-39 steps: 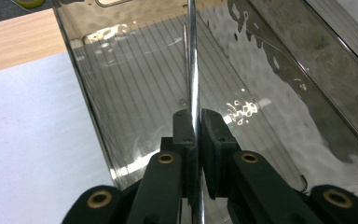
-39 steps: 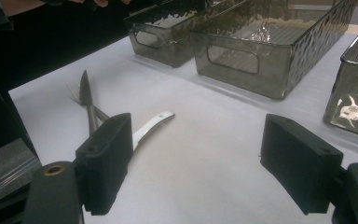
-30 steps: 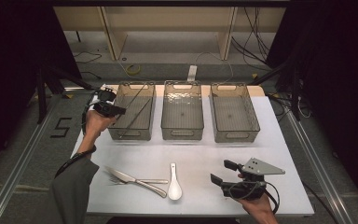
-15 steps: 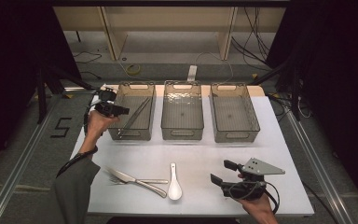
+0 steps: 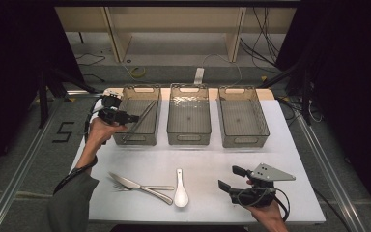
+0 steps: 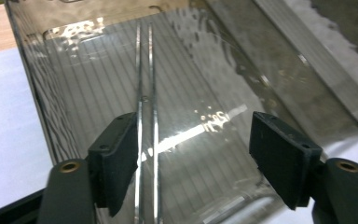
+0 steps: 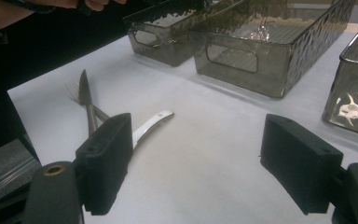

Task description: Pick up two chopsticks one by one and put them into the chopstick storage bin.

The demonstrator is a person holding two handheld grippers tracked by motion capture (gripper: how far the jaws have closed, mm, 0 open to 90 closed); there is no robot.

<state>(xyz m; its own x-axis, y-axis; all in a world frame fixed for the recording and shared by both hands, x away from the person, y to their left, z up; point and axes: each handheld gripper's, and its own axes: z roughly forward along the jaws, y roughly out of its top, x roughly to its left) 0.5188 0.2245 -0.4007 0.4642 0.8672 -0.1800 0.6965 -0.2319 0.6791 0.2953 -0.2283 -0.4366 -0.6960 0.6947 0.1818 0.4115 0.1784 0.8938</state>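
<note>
Two thin metal chopsticks [image 5: 144, 117] [image 6: 145, 93] lean slantwise inside the left smoked-plastic bin [image 5: 136, 141] [image 6: 42, 98]. My left gripper [image 5: 133, 117] [image 6: 196, 140] hovers at that bin's left rim. Its jaws have just been opening and now stand wide, and the chopsticks run past the left pad without being pressed. At the table's front right, my right gripper [image 5: 230, 178] [image 7: 196, 154] is open and low over the white tabletop, with nothing between its pads.
A middle bin [image 5: 189, 140] [image 7: 242, 58] and a right bin [image 5: 244, 142] [image 7: 354, 88] stand beside the left one. A fork [image 5: 118, 181] [image 7: 154, 122], a knife [image 5: 147, 190] [image 7: 85, 93] and a white spoon [image 5: 180, 193] lie at the front centre.
The left gripper's jaws have opened and let go of the chopsticks, which now rest slanted in the left bin. The right gripper has stayed put.
</note>
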